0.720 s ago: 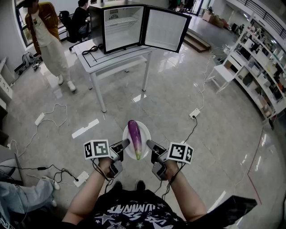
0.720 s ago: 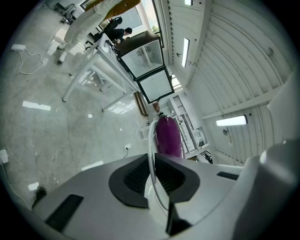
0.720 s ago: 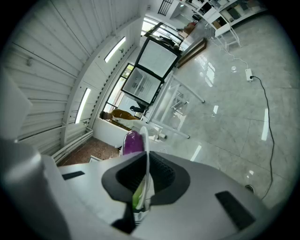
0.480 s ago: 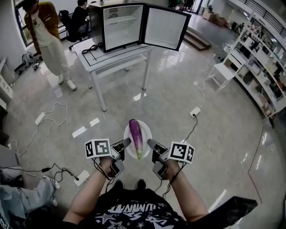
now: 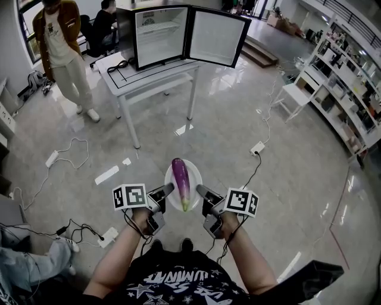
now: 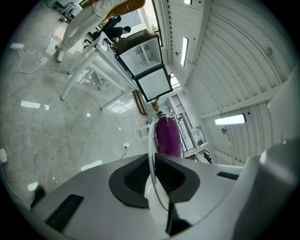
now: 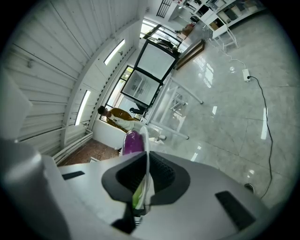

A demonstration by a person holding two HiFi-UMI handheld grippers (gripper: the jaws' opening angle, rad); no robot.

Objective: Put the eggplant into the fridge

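A purple eggplant [image 5: 180,177] lies lengthwise on a white plate [image 5: 196,182] that I carry above the floor. My left gripper [image 5: 168,190] is shut on the plate's left rim and my right gripper [image 5: 200,190] is shut on its right rim. The left gripper view shows the thin plate rim [image 6: 150,140] pinched between the pads, with the eggplant [image 6: 168,135] beyond. In the right gripper view the plate rim [image 7: 146,145] is likewise pinched, beside the eggplant [image 7: 132,142]. The small fridge [image 5: 159,36] stands on a white table [image 5: 149,78] ahead, its door [image 5: 217,38] swung open.
A person [image 5: 59,50] stands left of the table and another [image 5: 108,18] sits behind it. Cables [image 5: 71,149] and a power strip [image 5: 257,148] lie on the glossy floor. A white chair [image 5: 294,95] and shelves [image 5: 351,83] line the right side.
The standing person at the back left has stepped a little farther away. The table and fridge have shifted slightly in view. Both grips on the plate are unchanged.
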